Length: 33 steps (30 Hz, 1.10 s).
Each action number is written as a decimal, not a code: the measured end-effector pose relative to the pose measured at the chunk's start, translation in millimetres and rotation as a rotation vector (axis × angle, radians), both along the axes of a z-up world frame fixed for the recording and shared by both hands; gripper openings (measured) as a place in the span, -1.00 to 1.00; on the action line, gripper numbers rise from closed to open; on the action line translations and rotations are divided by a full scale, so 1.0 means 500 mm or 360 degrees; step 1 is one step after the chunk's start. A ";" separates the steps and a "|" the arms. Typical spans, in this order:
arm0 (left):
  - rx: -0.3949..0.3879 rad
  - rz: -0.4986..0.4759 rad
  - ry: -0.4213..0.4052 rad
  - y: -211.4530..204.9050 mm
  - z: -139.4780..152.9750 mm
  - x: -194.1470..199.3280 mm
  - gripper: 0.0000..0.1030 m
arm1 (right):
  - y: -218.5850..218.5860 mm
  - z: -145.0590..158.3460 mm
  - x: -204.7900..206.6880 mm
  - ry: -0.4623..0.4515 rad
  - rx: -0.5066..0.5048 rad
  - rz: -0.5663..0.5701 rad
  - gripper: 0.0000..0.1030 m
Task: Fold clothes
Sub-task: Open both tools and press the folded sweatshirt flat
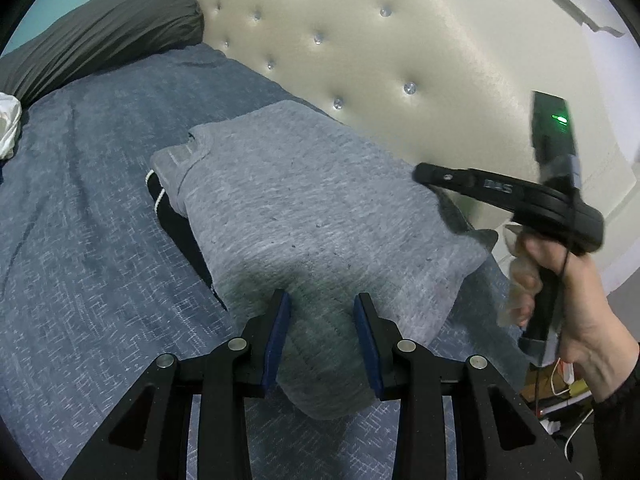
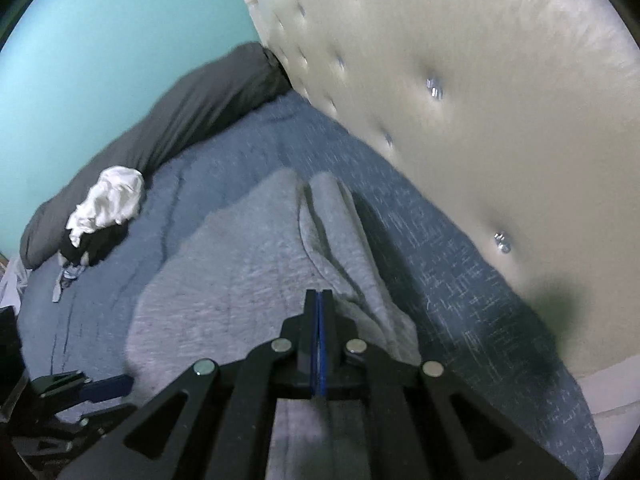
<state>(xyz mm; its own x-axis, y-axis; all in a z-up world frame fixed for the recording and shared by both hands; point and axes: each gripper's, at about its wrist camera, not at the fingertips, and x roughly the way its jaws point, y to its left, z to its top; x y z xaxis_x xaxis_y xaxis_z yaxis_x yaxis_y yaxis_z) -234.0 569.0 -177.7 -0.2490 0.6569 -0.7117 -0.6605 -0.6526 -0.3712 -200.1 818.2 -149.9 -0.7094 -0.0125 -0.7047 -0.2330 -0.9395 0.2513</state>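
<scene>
A folded grey garment (image 1: 304,208) lies on the blue bedspread (image 1: 80,240), on top of a black garment with a white cord (image 1: 176,220). My left gripper (image 1: 322,320) is at its near edge, and a thick fold of the grey fabric is pinched between the blue pads. A hand (image 1: 580,312) holds my right gripper (image 1: 418,172) just above the garment's far right corner. In the right wrist view the right gripper (image 2: 320,294) is shut, pads together, with nothing seen at the tips and the grey garment (image 2: 224,280) beneath it. One of the left gripper's fingers (image 2: 108,386) shows at the lower left.
A cream tufted headboard (image 1: 360,40) runs close along the right. A dark grey pillow (image 1: 100,32) lies at the far end, with crumpled white cloth (image 2: 108,200) and dark clothes beside it. Cables and clutter (image 1: 560,392) lie beyond the bed's right edge.
</scene>
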 end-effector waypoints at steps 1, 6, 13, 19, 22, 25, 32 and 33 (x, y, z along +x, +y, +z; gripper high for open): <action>0.0001 -0.0004 0.0010 -0.001 0.005 0.003 -0.29 | -0.009 0.005 0.011 0.0019 -0.0001 0.0020 -1.00; -0.0007 -0.0035 0.0066 0.006 0.027 0.021 -0.29 | -0.050 0.010 0.062 0.0067 0.0015 0.0098 -1.00; -0.0060 -0.0060 0.0076 0.016 0.012 0.037 -0.29 | -0.052 -0.061 0.112 -0.0008 0.0032 0.0084 -1.00; -0.0078 -0.0056 0.0103 0.017 0.018 0.049 -0.29 | -0.051 -0.058 0.146 0.0067 0.0027 0.0026 -1.00; -0.0081 -0.0046 0.0093 0.017 0.018 0.048 -0.29 | -0.073 -0.030 0.152 0.0150 0.0068 0.0056 -1.00; -0.0092 -0.0038 0.0097 0.019 0.015 0.051 -0.29 | -0.097 -0.022 0.147 0.0186 0.0077 0.0104 -1.00; -0.0111 -0.0033 0.0104 0.024 0.014 0.050 -0.29 | -0.142 -0.031 0.135 0.0198 0.0105 0.0194 -1.00; -0.0112 -0.0032 0.0104 0.024 0.013 0.050 -0.29 | -0.142 -0.037 0.132 0.0178 0.0107 0.0190 -1.00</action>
<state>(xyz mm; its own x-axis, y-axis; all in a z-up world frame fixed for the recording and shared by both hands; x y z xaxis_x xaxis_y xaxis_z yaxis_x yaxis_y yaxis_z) -209.2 581.1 -171.5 -0.2840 0.6110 -0.7390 -0.6950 -0.6621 -0.2803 -134.4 747.4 -168.6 -0.7797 -0.0569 -0.6236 -0.0930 -0.9743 0.2053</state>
